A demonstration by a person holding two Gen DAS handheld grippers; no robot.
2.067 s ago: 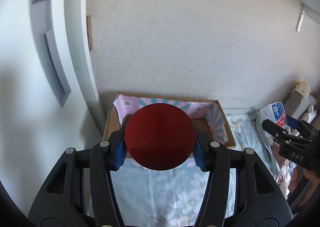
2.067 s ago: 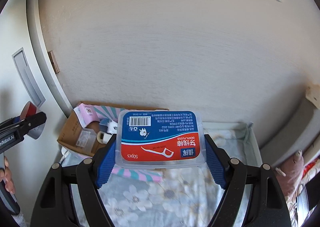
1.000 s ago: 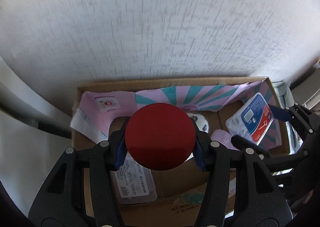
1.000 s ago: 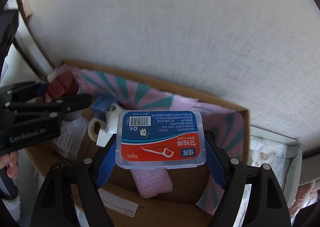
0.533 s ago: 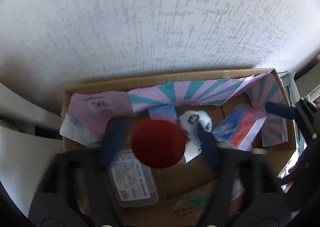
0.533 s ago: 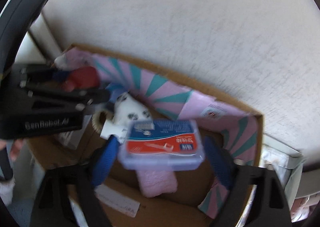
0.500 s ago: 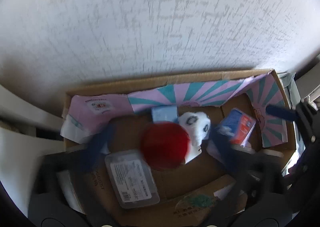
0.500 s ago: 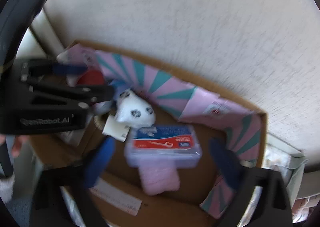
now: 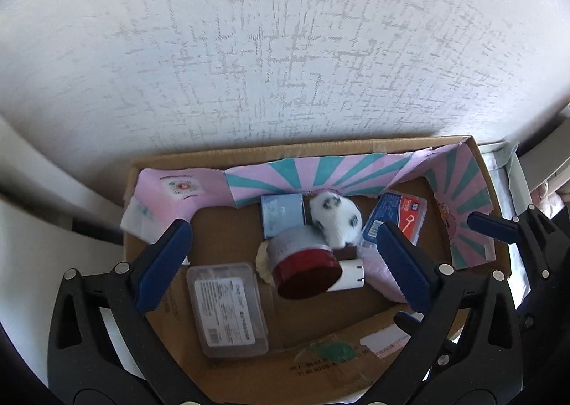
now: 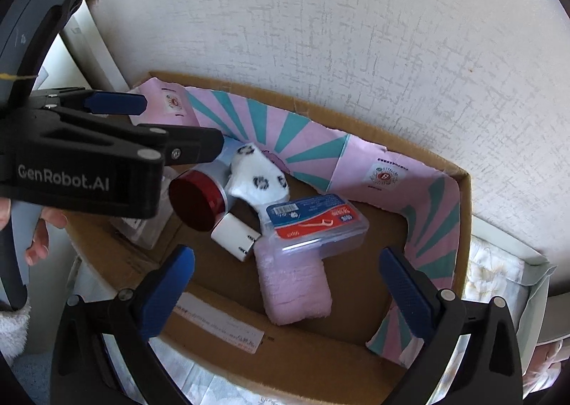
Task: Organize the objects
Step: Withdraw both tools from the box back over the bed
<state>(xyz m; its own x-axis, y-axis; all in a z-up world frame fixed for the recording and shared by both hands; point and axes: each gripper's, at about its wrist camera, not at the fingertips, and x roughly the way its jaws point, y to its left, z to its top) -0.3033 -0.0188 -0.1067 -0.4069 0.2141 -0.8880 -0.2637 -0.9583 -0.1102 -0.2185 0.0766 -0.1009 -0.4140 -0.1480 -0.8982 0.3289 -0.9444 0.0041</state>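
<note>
A red-lidded round tin [image 9: 302,271] lies on its side in the cardboard box [image 9: 356,344]; it also shows in the right wrist view [image 10: 196,200]. The blue and red dental floss case [image 10: 315,223] rests tilted on a pink towel roll [image 10: 294,289]; it also shows in the left wrist view [image 9: 399,216]. My left gripper [image 9: 285,266] is open and empty above the tin. My right gripper [image 10: 285,292] is open and empty above the towel. The left gripper [image 10: 117,127] shows in the right wrist view.
The box also holds a white spotted sock [image 9: 335,219], a white charger [image 10: 235,235], a light blue packet [image 9: 283,214], a clear plastic case [image 9: 228,308] and a pink and teal paper liner [image 9: 302,177]. A white wall [image 9: 285,48] rises behind it.
Both grippers moved over the box and opened. The red tin dropped from the left gripper and the floss case dropped from the right one; both now lie in the box.
</note>
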